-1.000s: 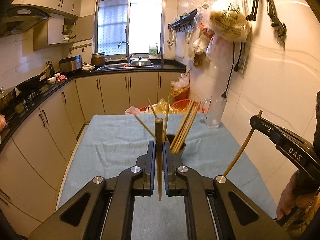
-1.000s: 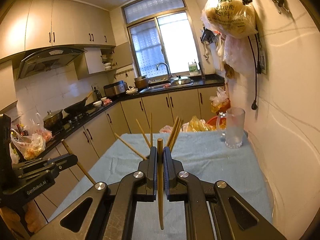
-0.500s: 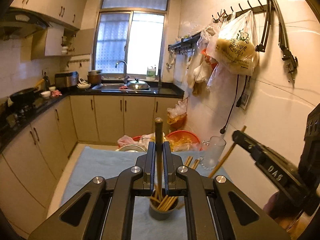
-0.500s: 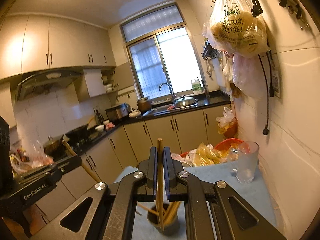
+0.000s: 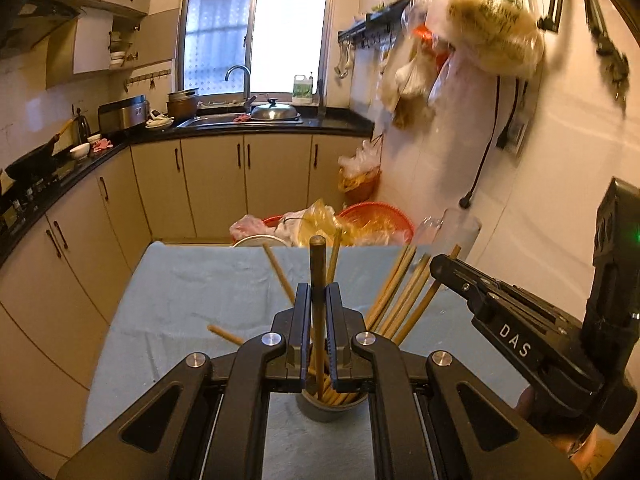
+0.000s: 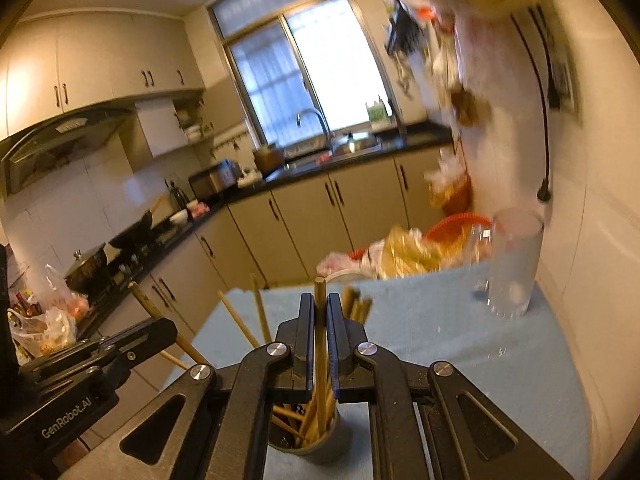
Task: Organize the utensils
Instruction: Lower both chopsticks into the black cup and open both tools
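A small grey cup point(image 5: 331, 407) stands on the blue-clothed table point(image 5: 192, 300) and holds several wooden chopsticks point(image 5: 394, 298) that fan out. My left gripper point(image 5: 318, 312) is shut on one upright chopstick point(image 5: 316, 280), its lower end inside the cup. My right gripper point(image 6: 320, 320) is shut on another upright chopstick point(image 6: 320, 320), its lower end in the same cup point(image 6: 310, 442). The right gripper's body shows at the right of the left wrist view point(image 5: 520, 340); the left gripper's body shows at the left of the right wrist view point(image 6: 80, 372).
A clear glass mug point(image 6: 514, 264) stands at the table's far right by the wall. Red baskets with plastic bags point(image 5: 360, 224) sit beyond the table's far edge. Kitchen cabinets point(image 5: 80, 240) run along the left. Bags point(image 5: 492, 28) hang on the right wall.
Both grippers have come down over the cup with their chopsticks. The chopsticks' lower ends, above the cup a second ago, now sit inside it.
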Action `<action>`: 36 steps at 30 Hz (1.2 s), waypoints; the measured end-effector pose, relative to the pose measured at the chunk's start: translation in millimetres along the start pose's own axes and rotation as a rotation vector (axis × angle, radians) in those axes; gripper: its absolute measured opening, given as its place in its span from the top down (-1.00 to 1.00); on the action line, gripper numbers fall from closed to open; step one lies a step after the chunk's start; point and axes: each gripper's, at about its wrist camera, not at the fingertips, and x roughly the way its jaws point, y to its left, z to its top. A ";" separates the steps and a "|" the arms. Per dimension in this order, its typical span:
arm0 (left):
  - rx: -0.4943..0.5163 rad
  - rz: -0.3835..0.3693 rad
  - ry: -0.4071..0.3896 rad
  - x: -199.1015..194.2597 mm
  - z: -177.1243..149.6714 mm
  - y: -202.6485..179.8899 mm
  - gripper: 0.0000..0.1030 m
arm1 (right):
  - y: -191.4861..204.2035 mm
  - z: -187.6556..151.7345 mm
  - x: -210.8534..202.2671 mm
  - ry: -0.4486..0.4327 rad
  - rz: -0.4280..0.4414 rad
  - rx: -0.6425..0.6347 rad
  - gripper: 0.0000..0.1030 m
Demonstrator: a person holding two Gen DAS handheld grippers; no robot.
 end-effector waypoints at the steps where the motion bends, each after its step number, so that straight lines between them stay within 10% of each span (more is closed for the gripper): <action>1: 0.008 0.008 0.002 2.3 -2.0 -1.8 0.87 | -3.2 -3.1 3.8 0.013 0.002 0.011 0.87; 36: 0.078 0.116 -0.061 -11.3 -28.9 0.6 0.84 | 3.4 -12.5 -11.9 -0.017 0.020 -0.011 0.87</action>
